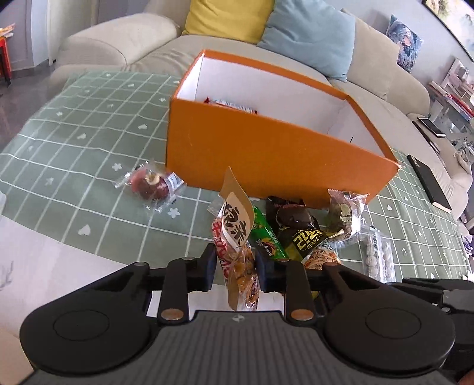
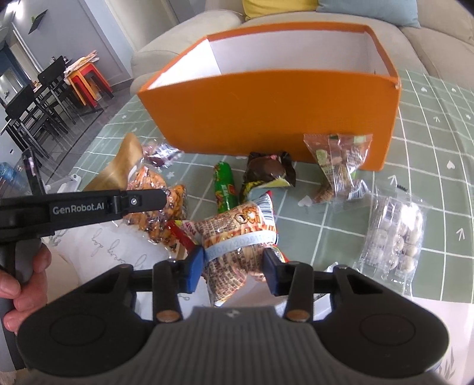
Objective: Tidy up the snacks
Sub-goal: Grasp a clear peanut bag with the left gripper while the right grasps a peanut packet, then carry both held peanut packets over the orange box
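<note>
The left tool (image 1: pixel 235 268) pinches a bag of nuts (image 1: pixel 243 275) with a tan paper top, its two pads tight on the bag's sides. The bag stands up tall between the pads. The right tool (image 2: pixel 232 263) squeezes a crinkly snack pack (image 2: pixel 237 237) with a little cartoon face on it, one blue pad pressed into each side.

Just past both tools, more snacks lie in a heap on the bench (image 1: pixel 74 154): a green stick pack (image 2: pixel 225 186), a dark brown wrapped treat (image 2: pixel 268 171), a clear bag of mixed bits (image 2: pixel 340 165) leaning on the box, and a clear pack of white round sweets (image 2: pixel 397 234) off to the right. A red wrapped treat (image 1: pixel 151 185) lies alone farther left.

Behind the heap stands a big orange box (image 1: pixel 266 154) with white insides. Something red and white sits low inside it, maybe a snack pack, but I can only see its top edge.

A green checked cloth (image 2: pixel 429 124) covers the bench. Behind that is a pale sofa (image 1: pixel 118 41) with a yellow pillow (image 1: pixel 228 17) and a blue pillow (image 1: pixel 308 38).
</note>
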Tool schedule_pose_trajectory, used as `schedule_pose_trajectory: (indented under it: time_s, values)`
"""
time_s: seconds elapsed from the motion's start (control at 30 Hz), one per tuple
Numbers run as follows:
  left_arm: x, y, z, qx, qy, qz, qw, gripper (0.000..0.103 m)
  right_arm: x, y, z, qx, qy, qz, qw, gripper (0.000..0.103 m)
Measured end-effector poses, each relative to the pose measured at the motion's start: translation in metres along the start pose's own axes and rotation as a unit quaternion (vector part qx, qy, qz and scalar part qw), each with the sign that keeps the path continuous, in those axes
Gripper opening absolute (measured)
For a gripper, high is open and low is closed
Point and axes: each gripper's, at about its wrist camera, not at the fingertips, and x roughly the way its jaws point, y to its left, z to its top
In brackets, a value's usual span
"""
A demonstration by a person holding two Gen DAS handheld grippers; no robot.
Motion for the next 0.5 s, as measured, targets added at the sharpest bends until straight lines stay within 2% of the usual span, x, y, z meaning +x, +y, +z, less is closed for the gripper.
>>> schedule_pose_trajectory:
  time_s: [0.5]
  values:
    - [-0.044, -0.008, 0.022, 0.021, -0.044, -0.001, 0.9988, 0.031, -0.051, 0.021, 0.017, -0.025, -0.059, -0.001, 0.998, 0.033]
